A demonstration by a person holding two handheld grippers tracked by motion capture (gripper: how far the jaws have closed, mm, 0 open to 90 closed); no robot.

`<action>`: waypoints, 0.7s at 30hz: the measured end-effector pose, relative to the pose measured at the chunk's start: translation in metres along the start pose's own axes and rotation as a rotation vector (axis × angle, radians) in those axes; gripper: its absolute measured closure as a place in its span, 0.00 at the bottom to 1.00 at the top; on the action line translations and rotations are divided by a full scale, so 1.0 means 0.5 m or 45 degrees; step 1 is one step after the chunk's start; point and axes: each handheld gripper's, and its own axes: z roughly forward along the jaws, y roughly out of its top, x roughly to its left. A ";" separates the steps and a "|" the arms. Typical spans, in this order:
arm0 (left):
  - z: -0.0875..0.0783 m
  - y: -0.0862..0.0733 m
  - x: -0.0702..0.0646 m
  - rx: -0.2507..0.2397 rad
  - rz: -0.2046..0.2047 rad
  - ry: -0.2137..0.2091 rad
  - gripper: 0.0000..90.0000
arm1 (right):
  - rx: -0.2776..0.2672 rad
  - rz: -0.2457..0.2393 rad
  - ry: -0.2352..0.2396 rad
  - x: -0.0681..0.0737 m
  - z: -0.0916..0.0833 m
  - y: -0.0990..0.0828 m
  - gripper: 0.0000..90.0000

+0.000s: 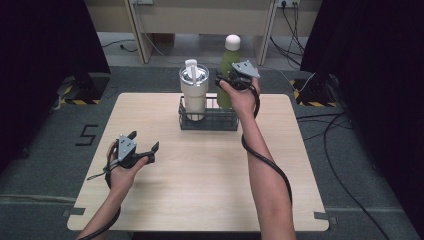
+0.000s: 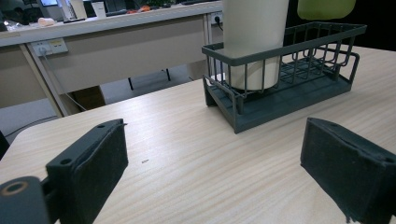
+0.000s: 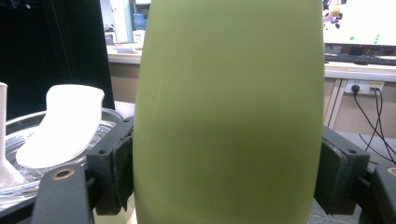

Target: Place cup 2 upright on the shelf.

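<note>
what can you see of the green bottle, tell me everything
The green bottle is matte olive green with a rounded white cap, a smooth body that swells at the middle, and looks like coated metal. It stands upright over the right end of the dark wire basket, beside the cream tumbler. The right gripper clamps its body from both sides.

jaws wide apart; cream tumbler upright in wire basket.

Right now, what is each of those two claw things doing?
Left gripper: open, fingers apart over the table, holding nothing.
Right gripper: closed on the green bottle.
</note>
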 end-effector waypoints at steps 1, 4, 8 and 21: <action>0.000 0.000 0.000 0.000 0.000 0.000 0.07 | 0.002 0.002 -0.001 0.000 0.001 -0.001 0.25; 0.000 0.000 -0.001 0.000 0.001 -0.001 0.07 | 0.008 -0.002 -0.003 -0.001 0.004 -0.004 0.25; 0.000 0.000 0.000 0.000 0.001 0.000 0.07 | 0.021 0.003 -0.005 -0.002 0.008 -0.011 0.25; 0.000 0.000 0.000 0.000 0.001 0.001 0.07 | 0.057 0.004 -0.012 -0.006 0.021 -0.026 0.25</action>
